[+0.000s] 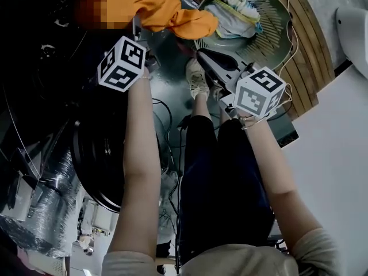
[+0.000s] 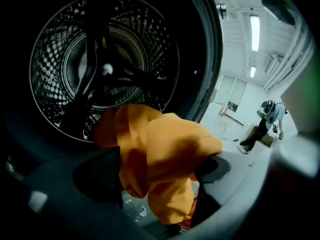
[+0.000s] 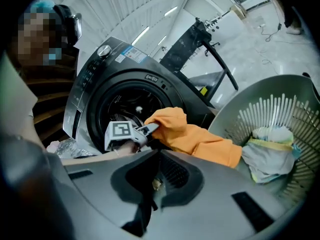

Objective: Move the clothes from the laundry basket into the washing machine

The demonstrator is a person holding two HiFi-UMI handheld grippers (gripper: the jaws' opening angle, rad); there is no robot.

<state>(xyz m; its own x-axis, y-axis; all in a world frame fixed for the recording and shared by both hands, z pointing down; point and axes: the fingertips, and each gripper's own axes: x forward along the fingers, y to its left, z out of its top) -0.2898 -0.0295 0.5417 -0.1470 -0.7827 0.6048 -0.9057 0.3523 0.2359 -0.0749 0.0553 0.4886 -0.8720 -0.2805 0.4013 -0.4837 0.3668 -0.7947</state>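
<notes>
So that the orange garment (image 2: 165, 149) falls into the drum (image 2: 70, 59), the left gripper (image 2: 156, 171) is being held wide at its front rim — the right gripper (image 3: 156, 183) shut, empty.

The orange garment (image 1: 172, 13) runs off the head view's top edge and covers the tips of the left tongs (image 1: 141, 27); in the left gripper view it hides the lower rim of the drum (image 2: 50, 59). The right gripper view's edge cuts the laundry basket (image 3: 240, 106). A distant person (image 2: 270, 116) is too small to make out
</notes>
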